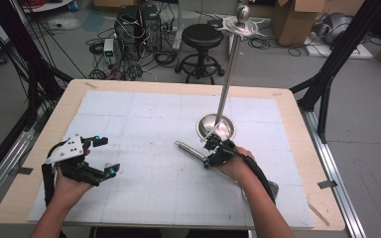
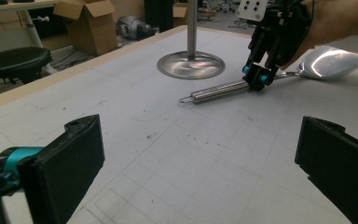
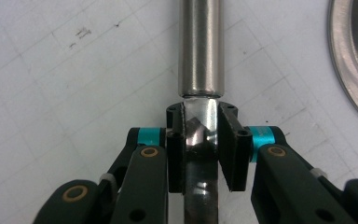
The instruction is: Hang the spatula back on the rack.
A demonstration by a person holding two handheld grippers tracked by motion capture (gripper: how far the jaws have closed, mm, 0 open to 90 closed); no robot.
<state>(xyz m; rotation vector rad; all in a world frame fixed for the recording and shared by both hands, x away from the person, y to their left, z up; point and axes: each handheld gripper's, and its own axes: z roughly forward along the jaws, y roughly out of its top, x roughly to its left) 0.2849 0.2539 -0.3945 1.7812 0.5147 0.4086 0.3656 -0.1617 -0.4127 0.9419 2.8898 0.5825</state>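
Observation:
A steel ladle lies flat on the white gridded mat [image 1: 144, 119]. Its thick round handle [image 1: 188, 149] points to the far left, and its bowl [image 2: 328, 60] lies under the right forearm. My right gripper [image 1: 209, 154] is shut on the flat neck just behind the round handle [image 3: 200, 51], with both pads against the metal [image 3: 200, 126]. Just beyond it a steel stand rests on a round base [image 1: 216, 126], and its tall pole [image 1: 230, 69] rises to a hooked top. My left gripper [image 1: 108, 155] hovers at the mat's left, open and holding nothing [image 2: 200, 140].
The mat covers a wooden table [image 1: 69, 94]. Beyond the far edge stand a black stool [image 1: 202, 37], computer towers [image 1: 136, 25] with cables, and cardboard boxes [image 1: 295, 20]. Black frame legs [image 1: 327, 74] flank the table on both sides.

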